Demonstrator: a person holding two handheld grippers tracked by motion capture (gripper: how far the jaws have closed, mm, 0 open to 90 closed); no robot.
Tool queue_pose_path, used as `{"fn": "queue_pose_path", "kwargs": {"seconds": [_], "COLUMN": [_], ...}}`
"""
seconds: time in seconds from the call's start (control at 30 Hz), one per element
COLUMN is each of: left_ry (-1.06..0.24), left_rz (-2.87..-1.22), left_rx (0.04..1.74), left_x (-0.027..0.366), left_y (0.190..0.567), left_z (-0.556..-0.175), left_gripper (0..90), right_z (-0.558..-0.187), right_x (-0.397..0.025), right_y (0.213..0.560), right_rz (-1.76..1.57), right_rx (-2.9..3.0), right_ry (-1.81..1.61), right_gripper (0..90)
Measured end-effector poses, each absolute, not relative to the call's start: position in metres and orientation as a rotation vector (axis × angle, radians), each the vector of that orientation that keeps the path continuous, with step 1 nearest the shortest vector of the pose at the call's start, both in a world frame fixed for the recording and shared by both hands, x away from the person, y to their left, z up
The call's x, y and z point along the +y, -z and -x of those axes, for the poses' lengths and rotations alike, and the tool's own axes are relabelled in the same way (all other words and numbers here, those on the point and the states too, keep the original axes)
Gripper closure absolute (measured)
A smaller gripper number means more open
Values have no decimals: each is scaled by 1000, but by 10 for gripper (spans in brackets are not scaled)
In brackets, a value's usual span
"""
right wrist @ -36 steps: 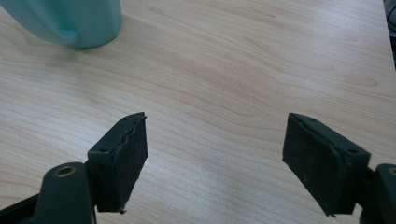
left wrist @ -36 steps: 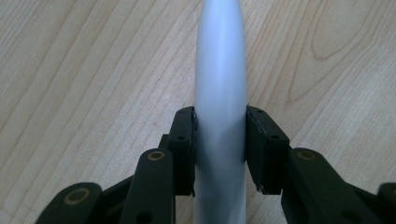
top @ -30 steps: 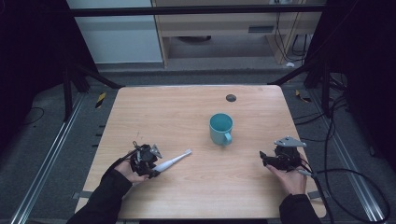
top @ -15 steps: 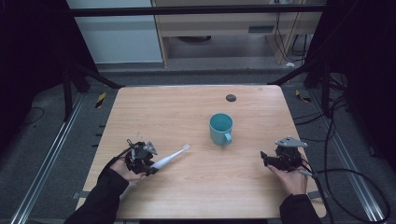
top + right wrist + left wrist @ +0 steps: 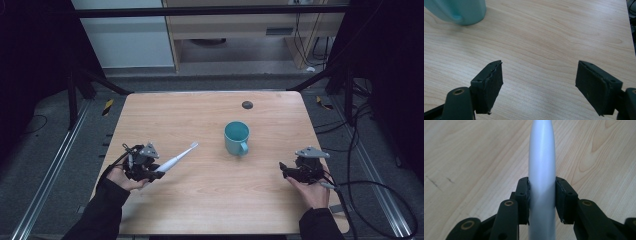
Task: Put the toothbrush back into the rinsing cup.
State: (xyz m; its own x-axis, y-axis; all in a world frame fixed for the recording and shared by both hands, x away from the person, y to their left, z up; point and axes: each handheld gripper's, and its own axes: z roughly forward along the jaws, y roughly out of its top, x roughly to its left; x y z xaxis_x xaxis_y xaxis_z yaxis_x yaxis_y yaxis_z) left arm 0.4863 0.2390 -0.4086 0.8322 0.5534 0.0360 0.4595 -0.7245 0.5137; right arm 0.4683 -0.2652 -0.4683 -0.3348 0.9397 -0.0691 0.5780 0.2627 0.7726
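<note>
- High view: a wooden table is seen from above, with dark floor around it.
- A teal mug is stood a little right of the middle, its handle turned to the near side.
- A small dark round spot is seen on the table, far behind the mug.
- The left gripper is held by a hand at the near left of the table.
- A white toothbrush is gripped by its thick end, and its thin head is pointed to the far right, toward the mug but well apart from it.
- The right gripper is held by the other hand at the near right, with its jaws pointed left.
- Left gripper view: the toothbrush handle is squeezed between the two black pads, which are pressed tight on both sides of it.
- The wood of the table is seen under it.
- Right gripper view: the two pads are spread wide apart, and nothing is held between them.
- Bare table is seen in the gap.
- The bottom of the mug is seen at the far left corner, well apart from the pads.
</note>
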Motion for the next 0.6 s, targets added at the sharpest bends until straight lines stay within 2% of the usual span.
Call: {"fn": "queue_pose_path", "kwargs": {"seconds": [0.23,0.6], "left_ry": [-306,-383], "left_rz": [-2473,-2309], "left_rx": [734,707], "left_x": [234,220], "left_y": [375,328], "left_z": [-500,-515], "left_gripper": [661,661], "right_z": [-468,-467], "right_x": [-266,-266], "right_y": [468,468], "right_rz": [-1361,-1363], "right_rx": [2009,1997], "right_ry": [-892,-897], "right_gripper": [219,216]}}
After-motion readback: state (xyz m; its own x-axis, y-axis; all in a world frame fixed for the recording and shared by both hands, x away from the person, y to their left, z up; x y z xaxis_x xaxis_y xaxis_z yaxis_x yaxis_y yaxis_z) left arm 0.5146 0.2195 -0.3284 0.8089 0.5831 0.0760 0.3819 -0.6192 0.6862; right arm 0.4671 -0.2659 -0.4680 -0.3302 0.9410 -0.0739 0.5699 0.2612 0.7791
